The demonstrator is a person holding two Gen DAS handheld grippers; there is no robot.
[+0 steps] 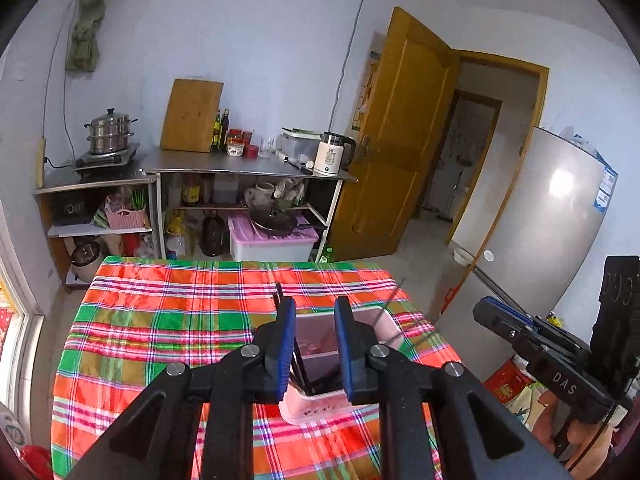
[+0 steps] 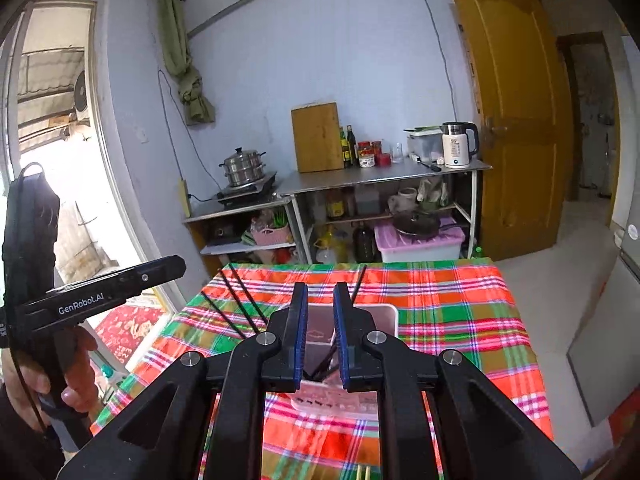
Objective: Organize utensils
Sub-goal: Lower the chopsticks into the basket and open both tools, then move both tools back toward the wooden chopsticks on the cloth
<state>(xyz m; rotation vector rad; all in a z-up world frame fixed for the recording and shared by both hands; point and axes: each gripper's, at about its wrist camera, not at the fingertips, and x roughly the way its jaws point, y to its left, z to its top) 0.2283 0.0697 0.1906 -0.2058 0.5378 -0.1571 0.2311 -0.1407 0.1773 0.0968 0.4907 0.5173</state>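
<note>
Both grippers, left gripper [image 1: 315, 344] and right gripper [image 2: 321, 336], stand slightly apart, holding nothing. Pink container [image 1: 320, 404] sits just beyond them at twelve o'clock, black chopsticks [image 2: 240, 308] leaning out toward ten o'clock.

Pale blue walls, open yellow wooden door [image 1: 394, 128] ahead right. Steel counter [image 2: 384, 176] straight ahead; bright window [image 2: 52, 168] left, grey fridge [image 1: 548, 216] right.

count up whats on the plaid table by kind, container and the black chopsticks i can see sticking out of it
pink container: 1
black chopsticks showing in the right wrist view: 4, three leaning out to the left and one rising at the back
total: 5
More sticks may lie hidden behind the gripper fingers, so the chopstick count is only what shows.
</note>
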